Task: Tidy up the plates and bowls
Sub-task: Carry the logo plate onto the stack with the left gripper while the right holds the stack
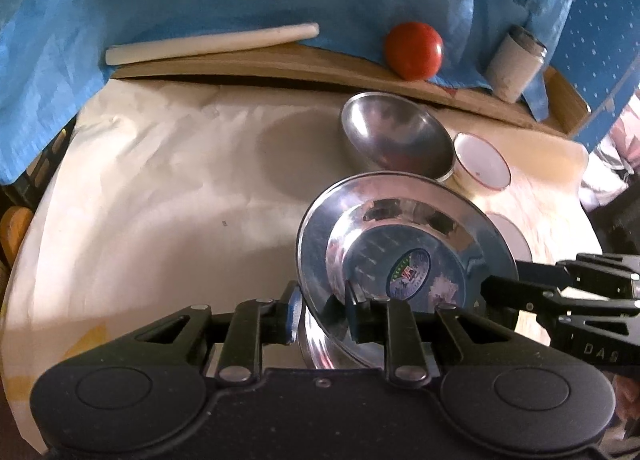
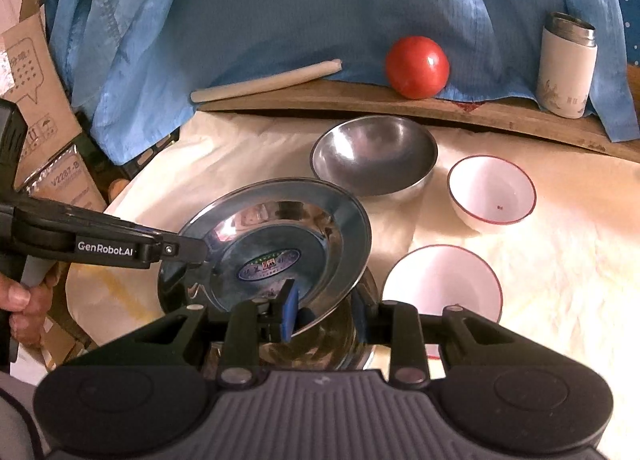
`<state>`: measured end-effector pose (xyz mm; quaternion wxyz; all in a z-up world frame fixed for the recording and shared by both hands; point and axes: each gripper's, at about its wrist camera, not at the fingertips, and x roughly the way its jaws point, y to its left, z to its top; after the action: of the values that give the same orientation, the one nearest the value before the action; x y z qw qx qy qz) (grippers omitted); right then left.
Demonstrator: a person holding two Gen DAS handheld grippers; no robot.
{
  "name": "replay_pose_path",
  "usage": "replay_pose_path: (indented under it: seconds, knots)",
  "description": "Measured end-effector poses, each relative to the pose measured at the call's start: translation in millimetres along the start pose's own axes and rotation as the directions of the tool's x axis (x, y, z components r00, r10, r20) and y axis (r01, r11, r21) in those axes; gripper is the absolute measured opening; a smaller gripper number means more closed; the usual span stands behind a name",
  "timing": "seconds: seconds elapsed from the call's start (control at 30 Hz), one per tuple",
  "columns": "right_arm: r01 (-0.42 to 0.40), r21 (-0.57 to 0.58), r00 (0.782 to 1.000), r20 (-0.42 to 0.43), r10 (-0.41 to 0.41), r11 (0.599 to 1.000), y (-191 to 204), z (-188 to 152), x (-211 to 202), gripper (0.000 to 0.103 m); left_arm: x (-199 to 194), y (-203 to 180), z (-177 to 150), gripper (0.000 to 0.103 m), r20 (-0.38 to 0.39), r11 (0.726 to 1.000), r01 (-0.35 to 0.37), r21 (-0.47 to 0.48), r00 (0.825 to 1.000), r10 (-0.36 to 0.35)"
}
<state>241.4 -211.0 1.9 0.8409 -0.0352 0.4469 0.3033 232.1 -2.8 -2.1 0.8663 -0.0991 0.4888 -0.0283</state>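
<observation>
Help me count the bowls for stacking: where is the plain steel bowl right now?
In both views the steel bowl sits on the white cloth toward the back, just below the tomato, with a red-rimmed white bowl to its right.

We see tomato on wooden board, white rolling pin left, white flask right, blue cloth behind, cardboard box far left.
</observation>
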Motion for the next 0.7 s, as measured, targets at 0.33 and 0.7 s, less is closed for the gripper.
replay_pose_path:
  seconds: [0.33,0.7]
  knots:
    - [-0.008,-0.002,0.999,-0.038,0.008,1.000,2,-9,-2,0.032,2,-5,-8,0.029,-0.048,0.998,0.011,0.058,0.999,-0.008]
    - [-0.017,0.013,0.996,-0.092,0.018,1.000,2,-15,3,0.033,9,-7,-14,0.031,-0.112,0.995,0.011,0.100,0.994,0.000]
